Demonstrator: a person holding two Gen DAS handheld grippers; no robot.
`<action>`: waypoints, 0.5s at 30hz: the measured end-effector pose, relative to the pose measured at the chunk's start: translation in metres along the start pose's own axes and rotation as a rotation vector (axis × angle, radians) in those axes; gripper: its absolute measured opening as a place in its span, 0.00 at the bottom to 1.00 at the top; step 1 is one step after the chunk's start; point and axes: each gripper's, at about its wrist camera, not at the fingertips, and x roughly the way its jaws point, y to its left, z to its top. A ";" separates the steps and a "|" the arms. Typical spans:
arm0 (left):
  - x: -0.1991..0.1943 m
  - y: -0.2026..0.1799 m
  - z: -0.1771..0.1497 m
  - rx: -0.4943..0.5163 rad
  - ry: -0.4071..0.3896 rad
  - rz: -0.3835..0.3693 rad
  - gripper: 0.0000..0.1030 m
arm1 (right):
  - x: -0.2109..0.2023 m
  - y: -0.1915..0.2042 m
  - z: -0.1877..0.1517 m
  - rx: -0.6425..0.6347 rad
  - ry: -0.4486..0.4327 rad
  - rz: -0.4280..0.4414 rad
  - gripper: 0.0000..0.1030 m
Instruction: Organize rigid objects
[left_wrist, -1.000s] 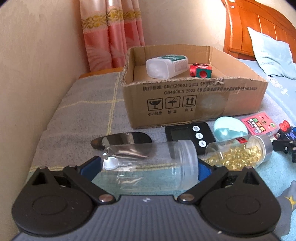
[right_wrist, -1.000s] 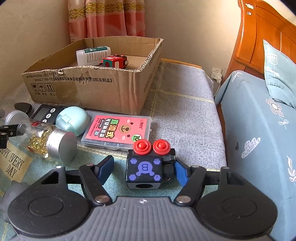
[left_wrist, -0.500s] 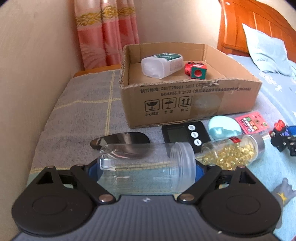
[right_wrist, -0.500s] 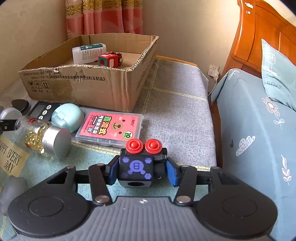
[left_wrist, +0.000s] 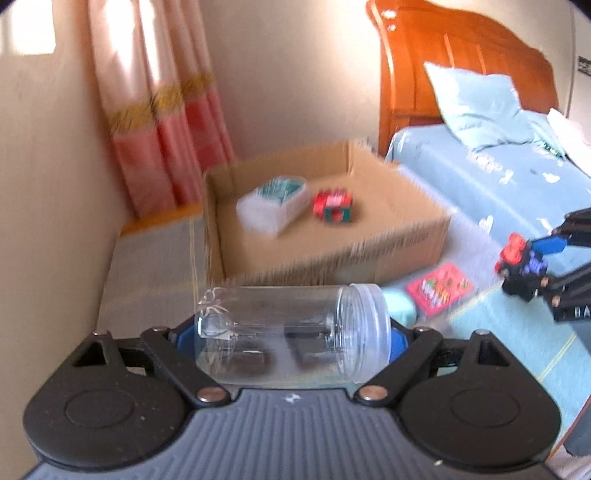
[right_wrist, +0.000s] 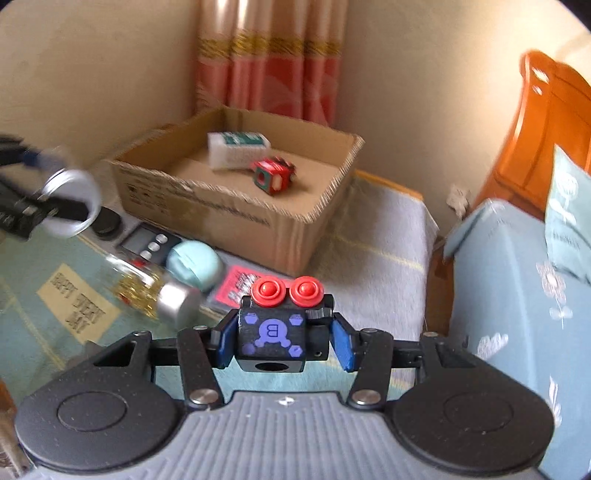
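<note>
My left gripper (left_wrist: 291, 338) is shut on a clear plastic jar (left_wrist: 291, 336) held sideways, lifted above the bedding. In the right wrist view my right gripper (right_wrist: 282, 341) is shut on a black cube toy (right_wrist: 273, 338) with two red buttons, also raised. The same cube toy (left_wrist: 522, 267) and right gripper show at the right edge of the left wrist view. Ahead stands an open cardboard box (right_wrist: 236, 218) holding a white bottle (right_wrist: 236, 147) and a red cube (right_wrist: 275, 175). The jar (right_wrist: 72, 201) appears blurred at the left of the right wrist view.
On the bedding before the box lie a pill bottle with yellow capsules (right_wrist: 155, 295), a teal round case (right_wrist: 194, 264), a black timer (right_wrist: 149, 242) and a pink card pack (right_wrist: 236, 284). Walls, a curtain (left_wrist: 162, 122) and a wooden headboard (left_wrist: 458, 70) surround the area.
Both grippers closed on their objects and lifted them off the bedding; the box now looks lower and farther in both views. The right fingers closed onto the cube.
</note>
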 end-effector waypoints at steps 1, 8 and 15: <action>0.000 0.000 0.008 0.007 -0.017 -0.001 0.87 | -0.002 -0.001 0.004 -0.004 -0.009 0.012 0.55; 0.022 0.009 0.068 0.013 -0.097 0.015 0.87 | -0.010 -0.003 0.034 -0.042 -0.078 0.035 0.55; 0.056 0.015 0.078 -0.030 -0.130 0.083 0.99 | -0.002 -0.003 0.055 -0.052 -0.098 0.057 0.55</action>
